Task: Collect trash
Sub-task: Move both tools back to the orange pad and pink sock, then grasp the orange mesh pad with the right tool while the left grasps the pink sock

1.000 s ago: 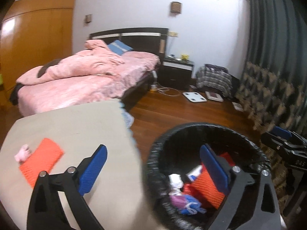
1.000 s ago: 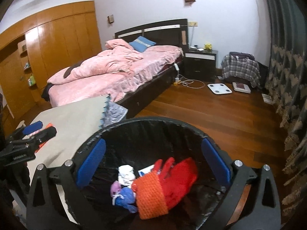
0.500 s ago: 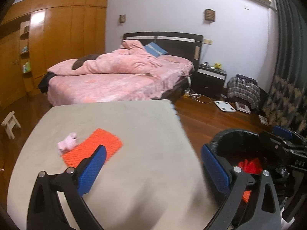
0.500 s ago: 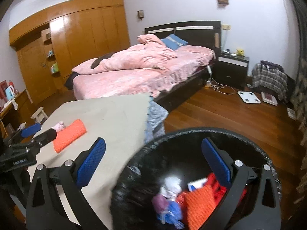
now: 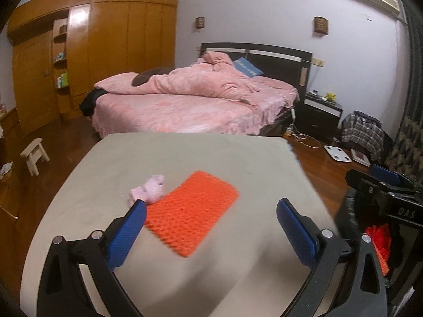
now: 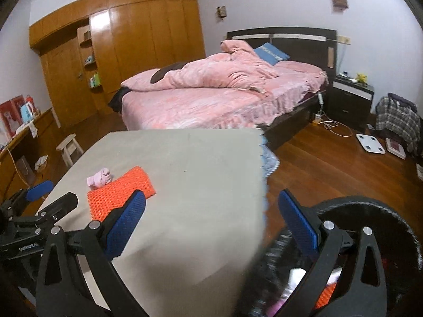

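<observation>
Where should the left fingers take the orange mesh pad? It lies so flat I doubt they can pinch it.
Probably by the near corner of the orange mesh pad, coming from above. It lies flat on the grey table, with the pink scrap at its far-left end; the near edges are free. The left gripper is open.

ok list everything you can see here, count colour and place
mesh pad: 1, orange, on the table
small wad: 1, pink, on the table, touching the pad's far left corner
table: 1, beige cover, foreground
bin: 1, black, right of the table, trash inside
bed: 1, pink bedding, behind the table
stool: 1, pale wood, floor left
scale: 1, white, floor right
left tool: 1, black, blue pads, open
right tool: 1, same, open
</observation>
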